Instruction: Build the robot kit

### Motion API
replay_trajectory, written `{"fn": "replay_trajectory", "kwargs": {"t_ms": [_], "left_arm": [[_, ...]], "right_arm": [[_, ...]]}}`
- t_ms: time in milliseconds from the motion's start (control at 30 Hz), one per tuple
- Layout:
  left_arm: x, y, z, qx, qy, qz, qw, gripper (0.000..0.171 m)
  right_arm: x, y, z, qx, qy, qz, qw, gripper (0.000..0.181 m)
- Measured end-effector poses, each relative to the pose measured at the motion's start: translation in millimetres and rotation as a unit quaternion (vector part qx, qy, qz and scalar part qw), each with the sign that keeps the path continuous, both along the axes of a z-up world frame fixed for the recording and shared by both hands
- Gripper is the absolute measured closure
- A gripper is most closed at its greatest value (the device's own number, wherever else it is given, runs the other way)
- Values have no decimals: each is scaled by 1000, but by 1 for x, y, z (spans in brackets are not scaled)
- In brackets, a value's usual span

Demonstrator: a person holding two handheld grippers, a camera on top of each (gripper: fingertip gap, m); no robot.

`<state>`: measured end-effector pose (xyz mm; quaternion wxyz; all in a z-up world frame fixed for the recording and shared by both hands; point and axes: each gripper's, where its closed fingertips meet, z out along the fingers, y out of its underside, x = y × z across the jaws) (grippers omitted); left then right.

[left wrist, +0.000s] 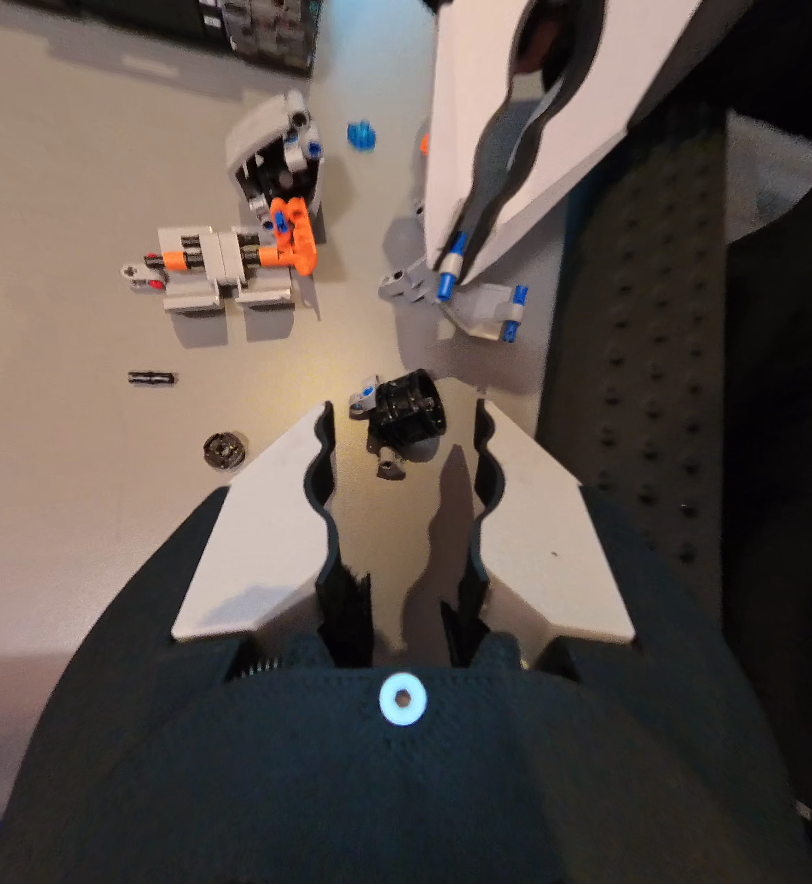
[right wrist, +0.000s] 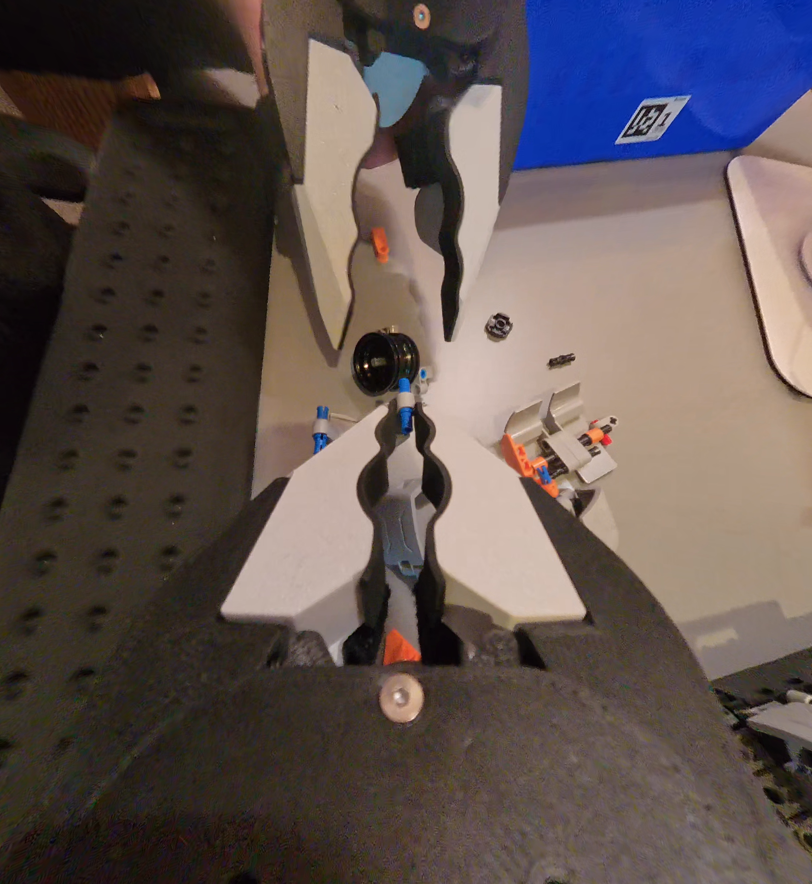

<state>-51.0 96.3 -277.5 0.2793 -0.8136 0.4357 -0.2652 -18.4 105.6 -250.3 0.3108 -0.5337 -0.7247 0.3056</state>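
Note:
My right gripper is shut on a blue pin with a grey sleeve, held by its fingertips. In the left wrist view it holds the pin just above a grey piece with blue pins. My left gripper is open and empty, its fingertips on either side of a black wheel with a small grey connector on the table. In the right wrist view the left gripper stands just beyond the wheel.
A grey-and-orange assembly, a grey shell assembly, a blue round piece, a black pin and a dark round piece lie on the table. A black perforated board, blue cloth and white tray border it.

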Motion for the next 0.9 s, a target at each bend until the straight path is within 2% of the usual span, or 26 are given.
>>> {"fn": "replay_trajectory", "kwargs": {"t_ms": [167, 267, 400, 667, 900], "left_arm": [[3, 2, -10, -16, 13, 0, 1000, 149], [4, 2, -9, -16, 4, 9, 1000, 150], [8, 0, -9, -58, -37, 47, 996, 150], [-2, 6, -7, -122, -103, 111, 981, 149], [-9, 8, -2, -110, -113, 119, 980, 142]], "right_arm": [[1, 2, -12, 10, -27, -9, 1000, 177], [0, 5, -18, 17, -38, -16, 999, 177], [-3, 4, -28, 27, -57, -22, 998, 177], [-6, 4, -28, 23, -54, -27, 998, 177], [-8, 6, -27, 19, -49, -32, 998, 177]]}}
